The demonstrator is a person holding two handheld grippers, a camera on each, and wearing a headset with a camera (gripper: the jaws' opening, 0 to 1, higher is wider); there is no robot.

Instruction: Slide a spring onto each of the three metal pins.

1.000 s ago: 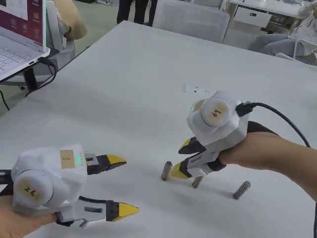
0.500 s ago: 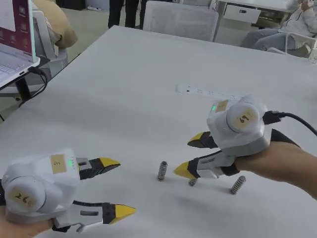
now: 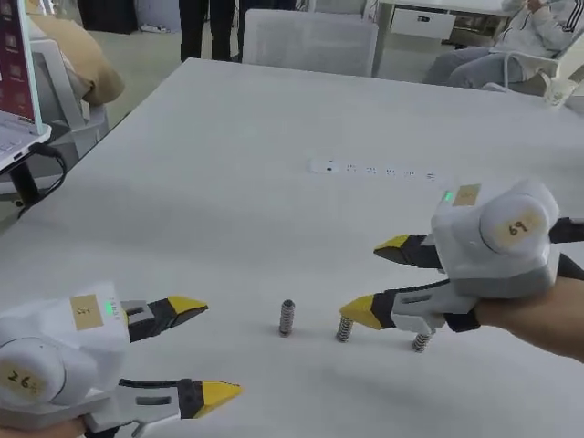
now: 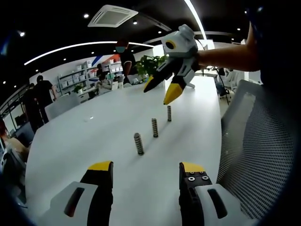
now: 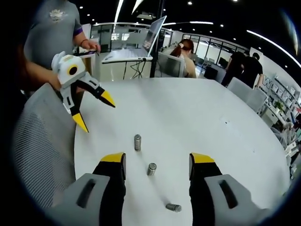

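Three small coil springs stand upright in a row on the white table: the left spring [image 3: 286,318], the middle spring [image 3: 344,328] and the right spring [image 3: 420,342]. I cannot make out the pins inside them. My right gripper [image 3: 376,278] hovers open over the middle and right springs, its lower tip close to the middle one. It holds nothing. My left gripper [image 3: 205,349] is open and empty at the near left, a hand's width from the left spring. The left gripper view looks along the row of springs [image 4: 138,143] toward the right gripper [image 4: 160,92].
A white power strip [image 3: 370,170] lies further back on the table [image 3: 228,164]. A laptop [image 3: 14,82] sits at the far left edge. Chairs [image 3: 310,41] and people stand beyond the table. A mesh chair back [image 4: 254,141] is close on the near side.
The right gripper has drawn to the right along the row, its lower tip passing from between the left and middle springs to just past the middle one. The head camera shifted. The left gripper stays put.
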